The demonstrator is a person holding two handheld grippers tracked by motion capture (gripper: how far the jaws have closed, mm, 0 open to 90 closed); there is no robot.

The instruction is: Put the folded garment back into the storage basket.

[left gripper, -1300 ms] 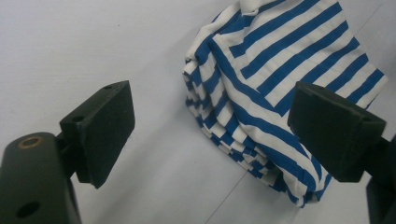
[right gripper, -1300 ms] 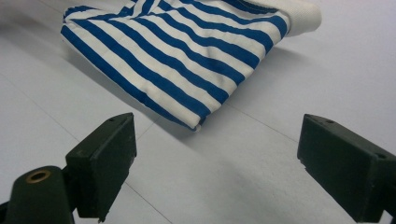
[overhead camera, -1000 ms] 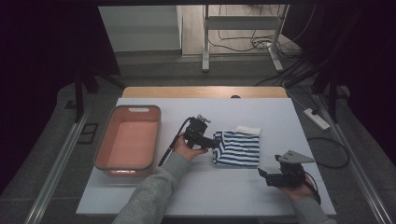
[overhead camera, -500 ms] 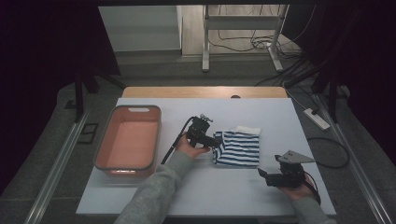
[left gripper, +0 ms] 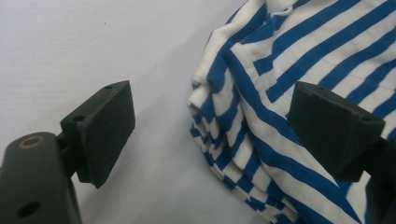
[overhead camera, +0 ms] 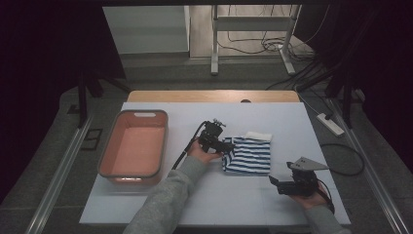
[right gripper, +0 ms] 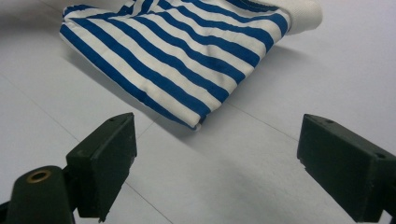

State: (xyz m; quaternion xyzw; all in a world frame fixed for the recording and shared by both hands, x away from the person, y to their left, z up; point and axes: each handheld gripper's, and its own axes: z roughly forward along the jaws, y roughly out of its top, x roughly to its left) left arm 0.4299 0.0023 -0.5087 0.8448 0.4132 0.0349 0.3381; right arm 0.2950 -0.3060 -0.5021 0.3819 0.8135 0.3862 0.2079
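On the white table (overhead camera: 209,195) I see a salmon-pink bin (overhead camera: 132,146) at the left and a folded blue-and-white striped cloth (overhead camera: 248,156) near the middle, its far edge partly hidden under a white fold. My left gripper (overhead camera: 225,145) sits at the cloth's left edge, jaws spread apart, one over bare table and one above the stripes; whether it touches is hard to tell. My right gripper (overhead camera: 273,182) rests near the front right, jaws wide apart and holding nothing, well short of the cloth.

the left hand-held gripper (overhead camera: 228,145) has edged slightly closer onto the striped cloth's (overhead camera: 248,156) left edge.
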